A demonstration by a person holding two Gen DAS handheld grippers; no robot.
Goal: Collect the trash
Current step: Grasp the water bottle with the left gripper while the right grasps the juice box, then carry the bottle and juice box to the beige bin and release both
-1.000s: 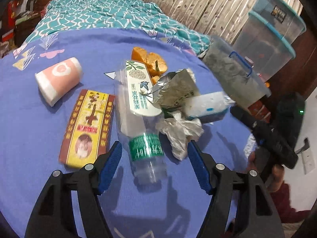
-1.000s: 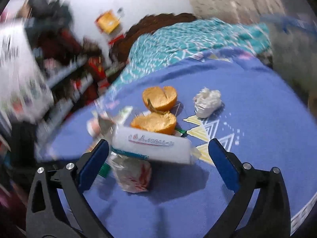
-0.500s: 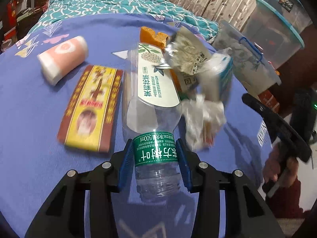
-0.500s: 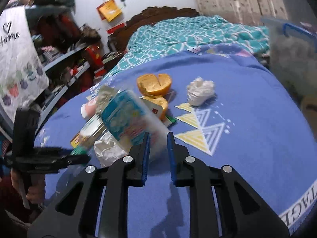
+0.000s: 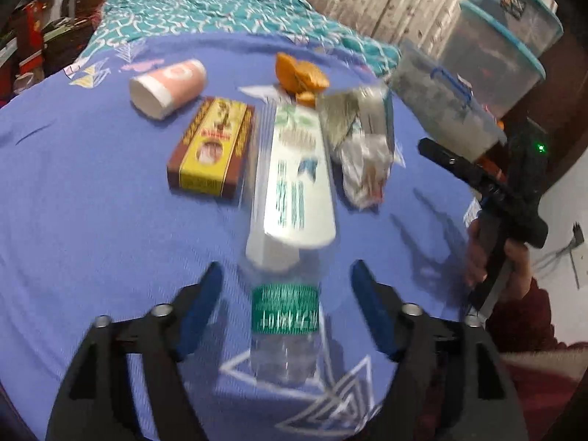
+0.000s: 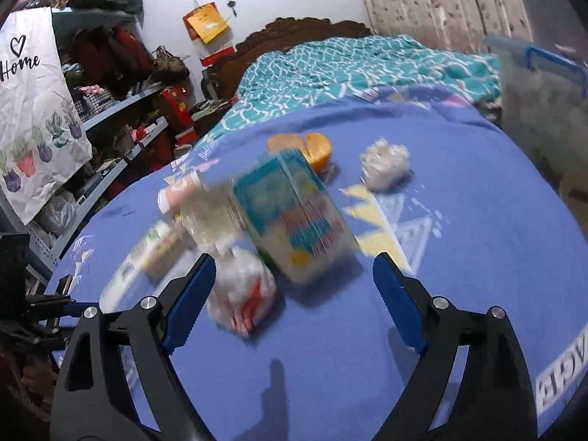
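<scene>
Since half a second before, both claws had let go: the left claw (image 5: 286, 305), which had been clamped on the clear plastic bottle (image 5: 290, 242), had just been opening, and its blue pads now stood wide on either side of the bottle's green neck band without touching it. The bottle lay lengthwise on the blue bedsheet (image 5: 92, 191), its capless end toward the camera and its white label facing up. The right claw (image 6: 294, 290) had likewise just been opening after a near-shut squeeze; its jaws were spread wide, with a crumpled white wrapper with red print (image 6: 242, 294) lying low between them, seemingly not gripped. Just beyond it sat a blurred tissue pack with blue and red print (image 6: 294, 217).

Left of the bottle lay a yellow and brown box (image 5: 213, 147), and farther back a pink paper cup (image 5: 169, 84) on its side. Orange peel (image 5: 301, 73) rested behind the bottle, and a silver foil pouch (image 5: 341, 117) lay beside it. A ball of white tissue (image 6: 384, 163) sat apart on the sheet. A teal patterned blanket (image 6: 349, 62) covered the bed's far end.
</scene>
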